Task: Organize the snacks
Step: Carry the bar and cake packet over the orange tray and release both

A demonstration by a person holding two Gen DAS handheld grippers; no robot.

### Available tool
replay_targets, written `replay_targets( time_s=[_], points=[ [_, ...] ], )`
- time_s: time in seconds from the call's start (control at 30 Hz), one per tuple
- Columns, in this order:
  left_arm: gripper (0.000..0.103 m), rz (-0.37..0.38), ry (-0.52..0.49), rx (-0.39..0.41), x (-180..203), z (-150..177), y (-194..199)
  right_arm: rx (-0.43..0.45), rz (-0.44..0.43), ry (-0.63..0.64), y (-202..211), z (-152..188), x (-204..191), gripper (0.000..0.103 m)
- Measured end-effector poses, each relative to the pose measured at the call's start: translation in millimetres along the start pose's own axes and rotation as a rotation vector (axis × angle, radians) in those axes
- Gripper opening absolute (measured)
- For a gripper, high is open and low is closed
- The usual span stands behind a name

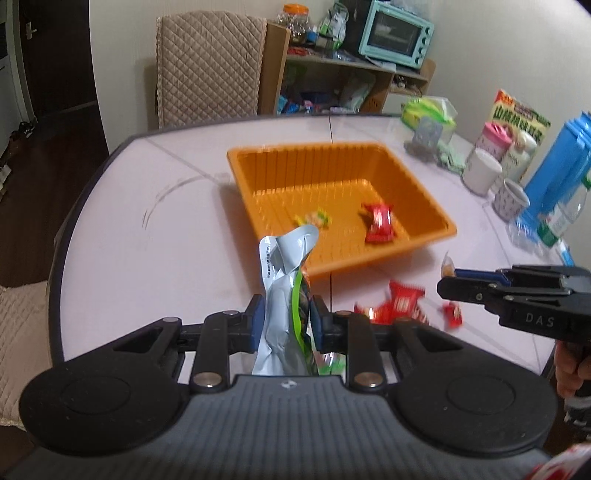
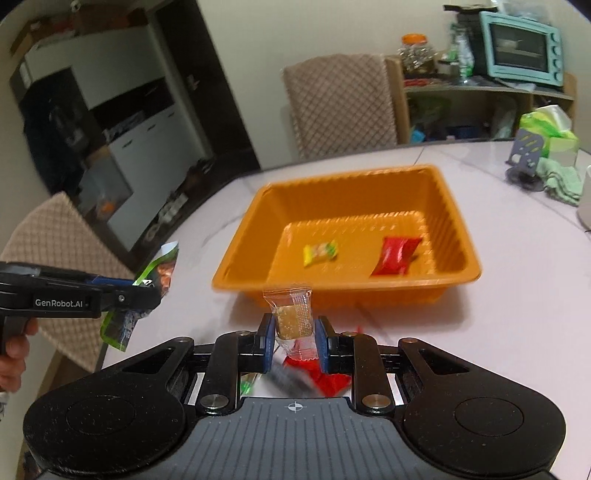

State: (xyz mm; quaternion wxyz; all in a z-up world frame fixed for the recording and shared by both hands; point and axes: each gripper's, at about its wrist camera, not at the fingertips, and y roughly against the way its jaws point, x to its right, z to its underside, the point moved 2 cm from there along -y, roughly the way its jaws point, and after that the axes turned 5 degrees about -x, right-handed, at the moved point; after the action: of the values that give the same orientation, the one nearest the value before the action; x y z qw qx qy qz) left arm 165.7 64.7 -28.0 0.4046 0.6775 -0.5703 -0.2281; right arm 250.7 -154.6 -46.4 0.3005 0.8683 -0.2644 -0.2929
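Left gripper (image 1: 283,319) pinching crumpled silver-and-green foil pouch (image 1: 284,295), right gripper (image 2: 294,338) pinching clear-wrapped brown snack square (image 2: 291,312), ribbed orange plastic basket (image 2: 240,236) holding yellow candy (image 2: 320,252) and red packet (image 2: 397,255)

A home dining room: table (image 1: 147,221), padded chair (image 1: 210,62), toaster oven (image 1: 397,35).

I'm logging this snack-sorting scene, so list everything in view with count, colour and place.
basket: 1, orange, table centre
candy: 1, yellow-green, in basket
red packet: 1, in basket
loose red packets: several, on table before the basket
table: 1, pale
chairs: 2, beige quilted covers
toaster oven: 1, mint, on shelf
mugs: 2, white, table's right edge
blue jug: 1, right edge
silver-green pouch: 1, in left gripper
clear brown-sweet packet: 1, in right gripper
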Motion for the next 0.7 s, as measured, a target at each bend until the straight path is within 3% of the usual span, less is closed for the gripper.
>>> replay_targets(
  time_s=[0.37,0.7],
  points=[
    [0.023,0.005,0.054,0.047,13.3,-67.9,-29.2,0.055,0.015,-0.05,-15.3,-48.8,27.3,0.024],
    [0.023,-0.009,0.095,-0.003,18.4,-94.1,-72.9,0.041,0.031,-0.085,-45.3,-75.8,47.1,0.023]
  ],
)
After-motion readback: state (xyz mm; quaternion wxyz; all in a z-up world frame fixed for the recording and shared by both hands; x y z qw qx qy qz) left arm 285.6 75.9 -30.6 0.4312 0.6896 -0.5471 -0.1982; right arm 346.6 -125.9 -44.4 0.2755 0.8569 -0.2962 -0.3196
